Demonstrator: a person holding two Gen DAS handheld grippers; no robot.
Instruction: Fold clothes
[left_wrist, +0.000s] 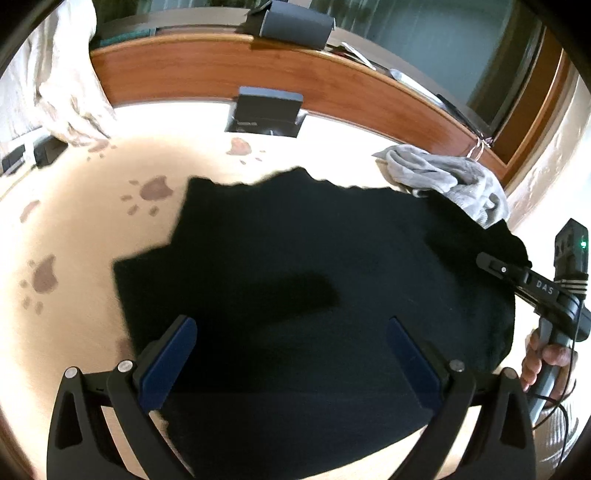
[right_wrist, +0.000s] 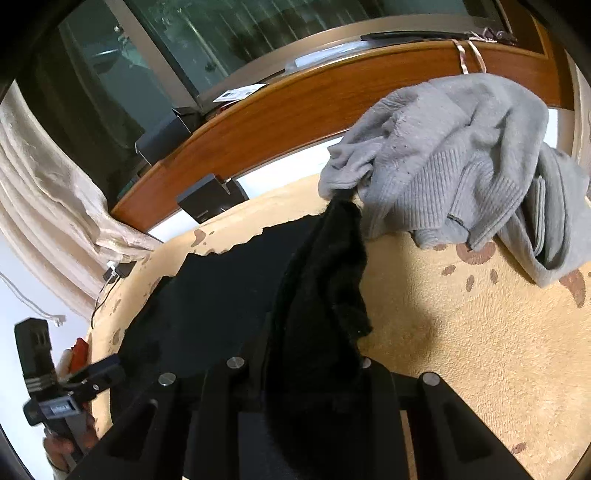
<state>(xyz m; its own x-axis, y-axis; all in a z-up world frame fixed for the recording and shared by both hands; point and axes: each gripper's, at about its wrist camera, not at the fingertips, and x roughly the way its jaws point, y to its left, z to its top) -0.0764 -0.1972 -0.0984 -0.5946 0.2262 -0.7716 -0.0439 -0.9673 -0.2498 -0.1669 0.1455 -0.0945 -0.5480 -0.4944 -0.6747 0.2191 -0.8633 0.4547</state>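
Two handheld grippers at work over a black garment (left_wrist: 295, 280), spread across a cream blanket (left_wrist: 85, 229) printed with brown paw marks. Nearest in the left wrist view, the left gripper (left_wrist: 291, 365) poised above the garment's near edge, blue-padded fingers (left_wrist: 168, 362) spread wide, nothing between them. Off to the right, the right gripper (right_wrist: 314, 369) clamped down on a bunched fold of the same black cloth, lifted clear of the blanket and hanging in a dark ridge; a hand (left_wrist: 543, 360) wrapped round its handle.

Partway through, by the look of things: body of the garment lying mostly flat, its left side showing stepped, angled edges that could be a sleeve or flap laid over, the right side raised rather than settled. Hard to tell whether a fold being carried inward or cloth being pulled out to straighten; either way, no neat finished stack in sight. Further back, a grey knit sweater (right_wrist: 454, 162) heaped and crumpled, touching the black garment's far corner, plainly unfolded.

Beyond the blanket, a polished wooden rail (left_wrist: 258, 70) curving round the surface, a dark box (left_wrist: 267, 110) against it, pale curtain (right_wrist: 48, 192) at left, dark window glass (right_wrist: 258, 33) behind.
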